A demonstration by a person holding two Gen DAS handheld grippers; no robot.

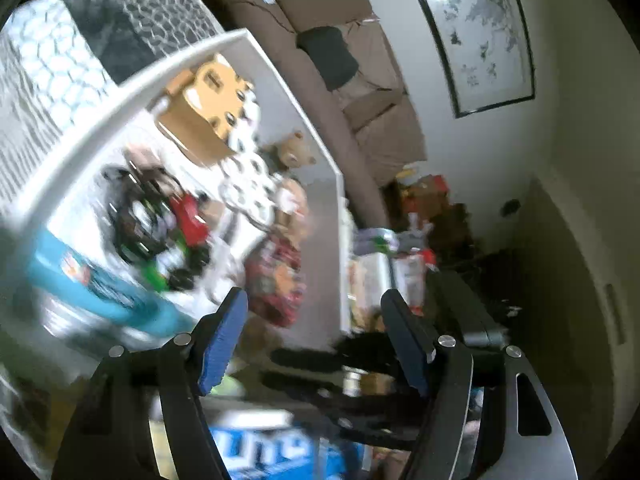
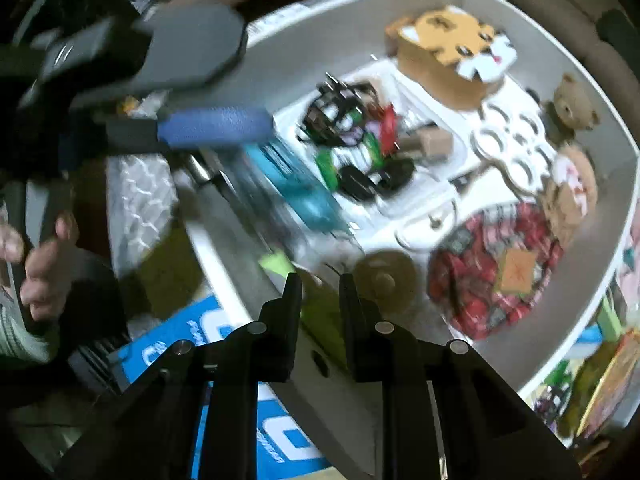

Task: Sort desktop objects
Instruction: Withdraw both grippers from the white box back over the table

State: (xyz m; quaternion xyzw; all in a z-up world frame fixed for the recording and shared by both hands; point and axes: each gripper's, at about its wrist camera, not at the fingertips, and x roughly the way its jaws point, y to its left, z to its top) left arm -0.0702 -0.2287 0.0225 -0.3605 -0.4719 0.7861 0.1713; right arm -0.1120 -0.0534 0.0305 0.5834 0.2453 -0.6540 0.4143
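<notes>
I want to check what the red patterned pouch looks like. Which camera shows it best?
The right wrist view: the red patterned pouch lies whole and unobstructed in the white tray, its tan square patch facing up. The left wrist view shows it blurred, at an oblique angle, just beyond the left gripper.

blurred white tray (image 1: 132, 80), left gripper (image 1: 316, 320) apparently empty

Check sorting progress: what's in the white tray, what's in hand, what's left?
Done: white tray holds a cardboard animal box, teddy bear, red pouch and teal box. In hand: left claw open, empty; right claw narrow around a green item at the tray's edge, grip unclear in the blur. Left: blue-and-white box and colourful clutter outside the tray.
</notes>
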